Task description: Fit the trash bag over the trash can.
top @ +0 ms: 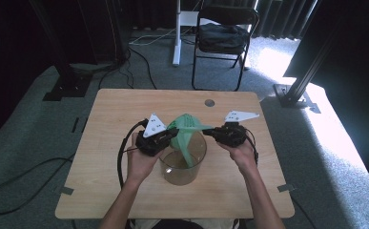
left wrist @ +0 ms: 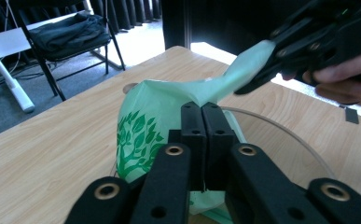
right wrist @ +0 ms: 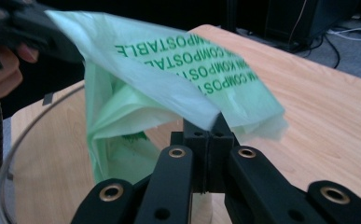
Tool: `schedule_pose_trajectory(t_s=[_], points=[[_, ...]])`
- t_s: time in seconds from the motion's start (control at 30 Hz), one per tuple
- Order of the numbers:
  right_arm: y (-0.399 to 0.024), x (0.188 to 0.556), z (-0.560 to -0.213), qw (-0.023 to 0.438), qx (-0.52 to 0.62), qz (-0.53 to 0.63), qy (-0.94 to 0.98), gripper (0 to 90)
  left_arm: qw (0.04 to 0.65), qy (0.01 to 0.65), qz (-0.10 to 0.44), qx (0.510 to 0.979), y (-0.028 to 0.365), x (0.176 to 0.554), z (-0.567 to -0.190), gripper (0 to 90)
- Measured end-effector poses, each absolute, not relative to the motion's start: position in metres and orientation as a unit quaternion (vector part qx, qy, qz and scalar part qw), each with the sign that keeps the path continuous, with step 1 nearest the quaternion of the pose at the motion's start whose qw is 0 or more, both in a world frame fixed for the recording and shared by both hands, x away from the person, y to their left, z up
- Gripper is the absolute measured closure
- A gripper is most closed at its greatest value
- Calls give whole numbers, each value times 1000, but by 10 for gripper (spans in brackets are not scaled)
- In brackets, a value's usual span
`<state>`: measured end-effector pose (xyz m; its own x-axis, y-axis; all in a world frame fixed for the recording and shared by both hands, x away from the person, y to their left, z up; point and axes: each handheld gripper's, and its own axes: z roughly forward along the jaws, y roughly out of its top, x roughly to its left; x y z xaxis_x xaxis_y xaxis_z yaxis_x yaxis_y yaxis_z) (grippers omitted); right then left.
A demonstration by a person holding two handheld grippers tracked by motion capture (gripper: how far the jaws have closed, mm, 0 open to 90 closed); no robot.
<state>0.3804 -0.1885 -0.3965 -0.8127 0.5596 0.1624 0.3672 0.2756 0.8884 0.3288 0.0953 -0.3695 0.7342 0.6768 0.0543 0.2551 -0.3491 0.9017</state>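
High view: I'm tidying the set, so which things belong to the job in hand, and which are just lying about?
In use:
- green bag, pinched by both grippers
- clear container beneath it
- left gripper
- right gripper
- table

Lying about:
- folding chair with dark cloth on its seat
- floor cables

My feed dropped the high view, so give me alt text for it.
Two hand-held grippers, left gripper and right gripper, each pinch the top of a green bag stretched between them above a clear round bin on a wooden table. The bag's lower part hangs into the bin. A folding chair stands beyond the table.
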Motion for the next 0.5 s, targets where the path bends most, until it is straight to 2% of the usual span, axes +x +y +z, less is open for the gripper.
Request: schedule_pose_trajectory(t_s=[0.1, 0.2, 0.23, 0.33, 0.5], points=[[-187, 378, -391, 96, 290, 528, 792, 900, 489, 299, 217, 790, 97, 330, -370, 802], [-183, 376, -378, 105, 289, 532, 789, 900, 490, 303, 217, 788, 99, 330, -371, 676], [-183, 376, -378, 105, 289, 532, 789, 900, 490, 303, 219, 788, 99, 330, -370, 676], [-177, 376, -369, 105, 283, 535, 790, 900, 490, 299, 222, 788, 98, 329, -369, 581], [-168, 377, -363, 111, 284, 527, 793, 900, 485, 283, 229, 795, 90, 326, -367, 537]])
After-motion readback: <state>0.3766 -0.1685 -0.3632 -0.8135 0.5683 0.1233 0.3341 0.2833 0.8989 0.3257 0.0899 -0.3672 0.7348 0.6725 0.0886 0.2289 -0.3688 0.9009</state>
